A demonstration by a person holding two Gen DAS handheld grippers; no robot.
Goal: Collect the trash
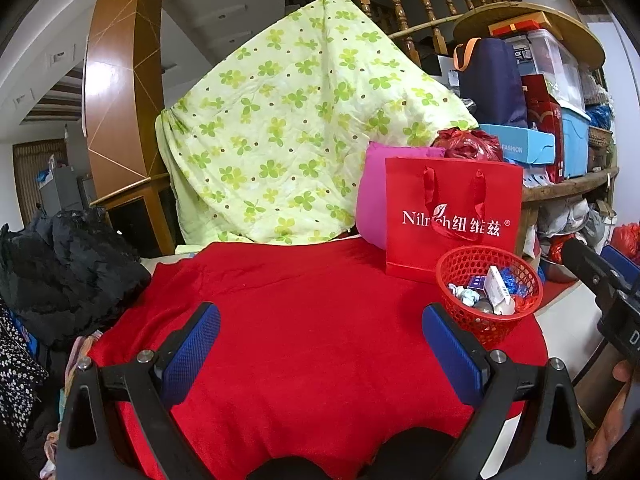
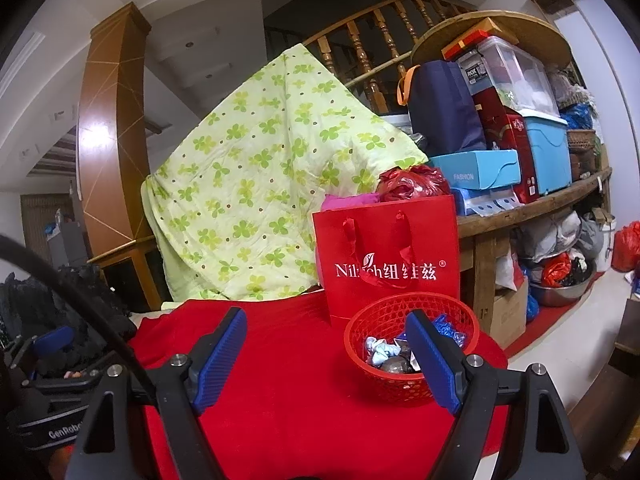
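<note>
Cluttered shelves are filling the right of both views, and a red cloth (image 1: 304, 312) is covering the table across the lower middle. I am seeing one red basket (image 1: 490, 280) sitting on that cloth at the lower right of the left view, just in front of one red paper bag (image 1: 454, 216) that is standing upright. Trash (image 1: 486, 290) is lying inside the basket: crumpled wrappers, a white box and blue scraps, too jumbled for me to count. One green-patterned quilt (image 1: 296, 128) is hanging behind the table, and one pink cushion (image 1: 370, 204) is leaning just beside the bag.

I am holding my left gripper (image 1: 320, 354) released over bare cloth, jaws wide with nothing between them. My right gripper (image 2: 326, 360) is likewise standing open and empty, low in the right view, its right finger (image 2: 434, 364) overlapping the basket (image 2: 412, 344) in the picture; I cannot tell whether it is touching the rim.
</note>
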